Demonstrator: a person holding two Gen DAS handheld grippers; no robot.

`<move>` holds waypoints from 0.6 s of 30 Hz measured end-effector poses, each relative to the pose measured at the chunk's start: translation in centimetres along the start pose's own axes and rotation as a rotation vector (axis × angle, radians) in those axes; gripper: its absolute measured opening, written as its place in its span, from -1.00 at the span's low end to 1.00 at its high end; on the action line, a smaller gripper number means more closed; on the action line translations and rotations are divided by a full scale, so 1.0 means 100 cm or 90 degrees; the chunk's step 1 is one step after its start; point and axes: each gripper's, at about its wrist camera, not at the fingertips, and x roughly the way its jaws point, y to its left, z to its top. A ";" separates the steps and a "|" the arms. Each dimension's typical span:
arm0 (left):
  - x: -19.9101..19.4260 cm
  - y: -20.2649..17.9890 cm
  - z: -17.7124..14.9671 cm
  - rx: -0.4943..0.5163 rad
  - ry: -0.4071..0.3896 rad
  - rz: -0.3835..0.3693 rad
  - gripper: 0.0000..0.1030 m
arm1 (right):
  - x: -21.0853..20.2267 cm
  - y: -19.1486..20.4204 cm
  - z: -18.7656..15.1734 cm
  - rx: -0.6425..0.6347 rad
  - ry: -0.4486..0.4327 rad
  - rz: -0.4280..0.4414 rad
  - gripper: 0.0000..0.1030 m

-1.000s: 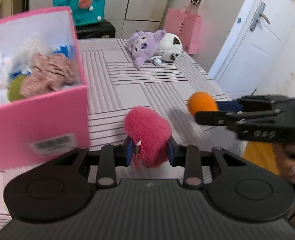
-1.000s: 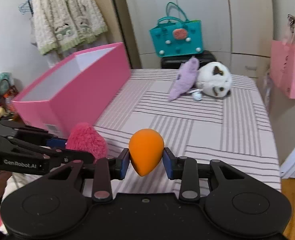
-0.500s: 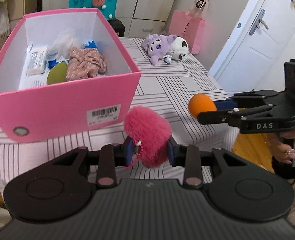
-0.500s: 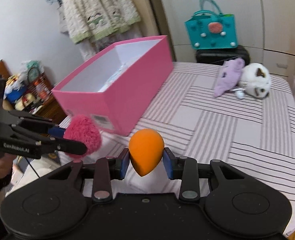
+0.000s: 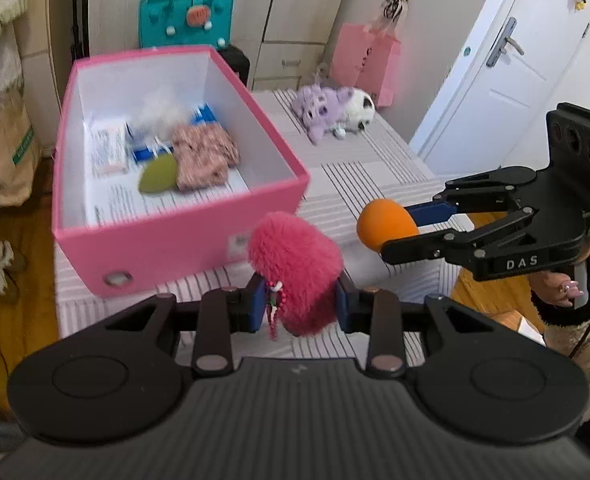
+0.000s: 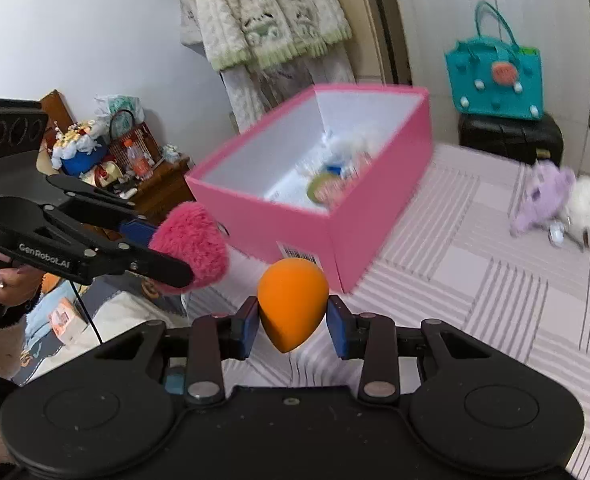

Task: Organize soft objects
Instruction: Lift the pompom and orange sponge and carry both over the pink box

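Note:
My left gripper (image 5: 298, 307) is shut on a fluffy magenta pom-pom (image 5: 295, 272), held in the air just in front of the pink box's (image 5: 183, 240) near wall. The right gripper (image 6: 293, 322) is shut on an orange egg-shaped sponge (image 6: 292, 302), also in the air near the box's corner (image 6: 343, 264). Each gripper shows in the other's view: the right one with the sponge (image 5: 385, 227), the left one with the pom-pom (image 6: 191, 248). Inside the box lie a green sponge (image 5: 158, 174), a pink knitted cloth (image 5: 203, 156) and paper packets.
The box stands on a striped bed (image 5: 359, 184). A purple plush (image 5: 321, 106) and a white plush (image 5: 361, 110) lie at the bed's far side. A teal bag (image 5: 185, 20), a pink paper bag (image 5: 363, 64) and a white door (image 5: 495, 80) are behind. A cluttered wooden cabinet (image 6: 151, 192) stands left.
Both grippers have risen and drawn back from the bed, each still gripping its object. The box's open top and its contents have come into fuller view.

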 end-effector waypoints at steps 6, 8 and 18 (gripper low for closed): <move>-0.008 0.020 0.029 0.009 -0.026 0.005 -0.35 | 0.012 0.003 0.039 -0.040 -0.048 0.000 -0.18; -0.003 0.031 0.042 -0.004 -0.030 0.000 -0.35 | 0.019 0.001 0.053 -0.053 -0.058 -0.005 -0.18; 0.051 0.088 0.111 -0.062 -0.035 0.061 -0.33 | 0.076 -0.013 0.125 -0.176 -0.099 -0.139 -0.18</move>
